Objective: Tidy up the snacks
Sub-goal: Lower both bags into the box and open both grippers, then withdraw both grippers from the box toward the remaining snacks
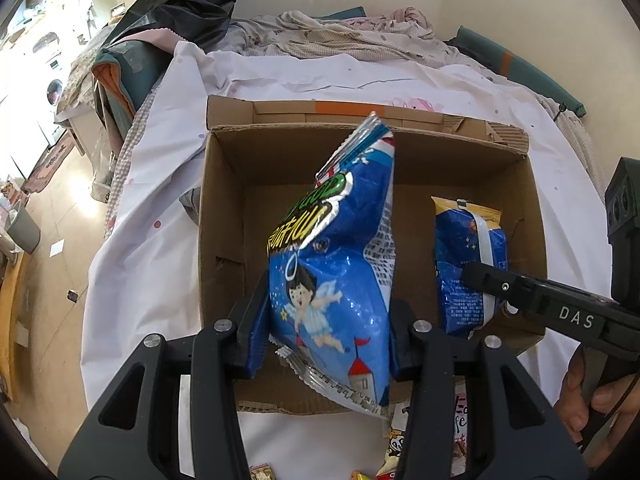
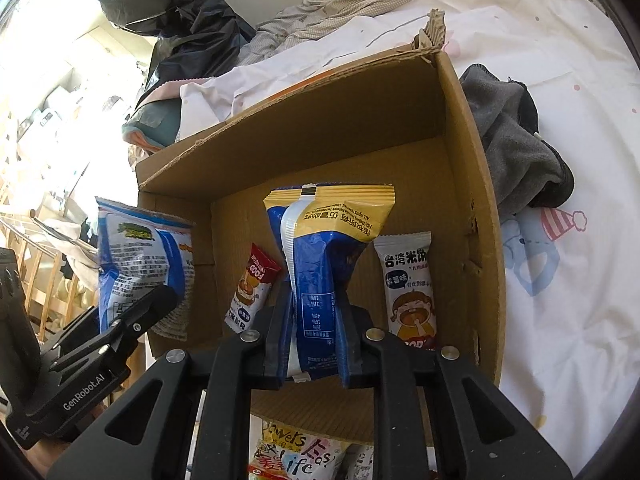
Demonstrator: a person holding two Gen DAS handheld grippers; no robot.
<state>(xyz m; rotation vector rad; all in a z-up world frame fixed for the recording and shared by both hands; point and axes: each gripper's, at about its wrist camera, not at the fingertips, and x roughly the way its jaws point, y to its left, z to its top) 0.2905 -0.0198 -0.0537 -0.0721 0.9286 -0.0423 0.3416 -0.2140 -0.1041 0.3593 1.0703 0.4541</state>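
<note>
Blue snack bag (image 1: pixel 336 280) between jaws, above box (image 1: pixel 224 208)

Blue angel-print bag (image 1: pixel 332 280) upright over cardboard box (image 1: pixel 224 208); blue-yellow bag (image 2: pixel 320 264) upright inside.

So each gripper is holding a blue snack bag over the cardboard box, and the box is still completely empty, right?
Not quite. The left gripper holds a blue angel bag and the right gripper a blue and yellow bag at the cardboard box, but the box is not empty: the right wrist view shows two small white snack packets in it already.
</note>
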